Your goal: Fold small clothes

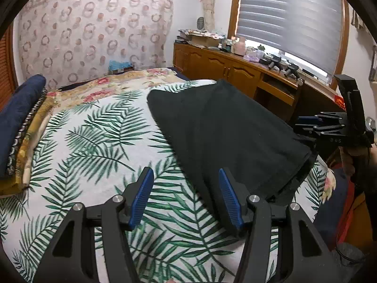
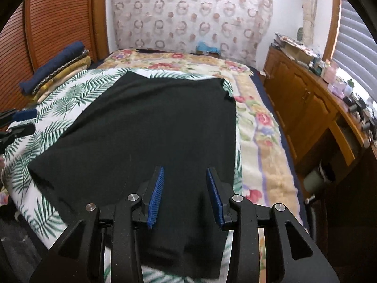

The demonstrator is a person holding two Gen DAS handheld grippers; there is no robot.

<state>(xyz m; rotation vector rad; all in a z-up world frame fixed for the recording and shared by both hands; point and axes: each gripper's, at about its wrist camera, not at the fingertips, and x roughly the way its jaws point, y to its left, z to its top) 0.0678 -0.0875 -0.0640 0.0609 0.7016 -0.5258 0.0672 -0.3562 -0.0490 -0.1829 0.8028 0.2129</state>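
Left claw [image 1: 186, 198] hangs wide over the leaf-print bedspread [image 1: 94, 141], nothing between the pads, black garment [image 1: 223, 127] just beside its right finger. The garment lies flat on the bed, already doubled over by the look of its layered near edge. Likely light, limp, non-slip knit; best pinched at a corner or hem, both layers together. Right claw [image 2: 185, 197] sits partly parted above the near hem, empty

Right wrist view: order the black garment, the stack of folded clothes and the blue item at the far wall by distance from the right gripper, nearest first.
From the right gripper:
1. Black garment, directly under the jaws.
2. Stack of folded clothes, far left on the bed.
3. Blue item, at the far wall.
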